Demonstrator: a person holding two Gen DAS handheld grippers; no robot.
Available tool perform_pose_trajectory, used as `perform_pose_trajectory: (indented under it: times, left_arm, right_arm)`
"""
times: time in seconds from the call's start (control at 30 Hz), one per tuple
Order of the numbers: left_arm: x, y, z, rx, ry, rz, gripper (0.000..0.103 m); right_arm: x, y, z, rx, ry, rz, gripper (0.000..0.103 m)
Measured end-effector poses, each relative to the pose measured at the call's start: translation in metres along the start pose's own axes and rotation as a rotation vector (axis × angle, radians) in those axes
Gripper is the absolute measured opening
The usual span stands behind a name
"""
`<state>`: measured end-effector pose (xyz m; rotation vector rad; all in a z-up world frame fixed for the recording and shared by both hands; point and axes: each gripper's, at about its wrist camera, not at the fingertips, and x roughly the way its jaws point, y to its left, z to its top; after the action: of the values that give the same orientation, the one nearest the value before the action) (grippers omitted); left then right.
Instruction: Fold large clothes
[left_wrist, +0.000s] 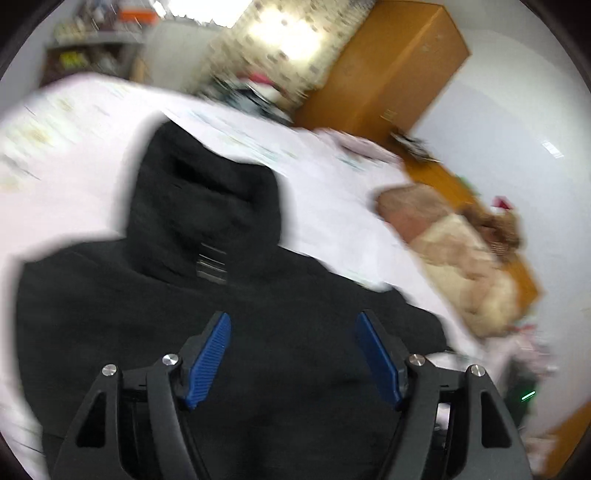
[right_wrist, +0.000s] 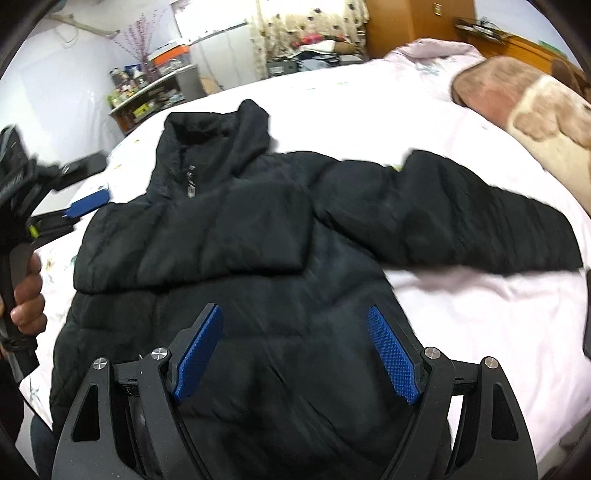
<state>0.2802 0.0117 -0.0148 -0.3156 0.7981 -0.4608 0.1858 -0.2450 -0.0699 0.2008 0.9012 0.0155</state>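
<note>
A black puffer jacket (right_wrist: 240, 258) with a hood (right_wrist: 214, 140) lies on a white bed sheet (right_wrist: 461, 314). Its left sleeve is folded across the chest (right_wrist: 207, 236); its right sleeve (right_wrist: 461, 218) stretches out to the right. My right gripper (right_wrist: 295, 325) is open and empty above the jacket's lower body. My left gripper (left_wrist: 293, 332) is open and empty above the jacket (left_wrist: 258, 350), pointing toward the hood (left_wrist: 207, 206). In the right wrist view the left gripper (right_wrist: 86, 205) sits at the jacket's left shoulder edge, held by a hand (right_wrist: 27, 295).
A pink and cream blanket (right_wrist: 524, 99) lies at the bed's far right by a wooden headboard (right_wrist: 532, 48). A wooden wardrobe (left_wrist: 388, 74) stands beyond the bed. A cluttered shelf (right_wrist: 147, 96) and curtained window (right_wrist: 295, 26) are at the back.
</note>
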Motion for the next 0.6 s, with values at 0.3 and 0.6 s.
perform_pose_trajectory:
  times: [0.3, 0.6]
  left_arm:
    - [0.009, 0.134, -0.010, -0.095, 0.053, 0.380, 0.049]
    - [0.044, 0.146, -0.040, -0.056, 0.070, 0.409, 0.048]
  right_arm:
    - [0.087, 0.040, 0.061, -0.116, 0.034, -0.001, 0.037]
    - [0.154, 0.027, 0.057, -0.137, 0.139, -0.088, 0.036]
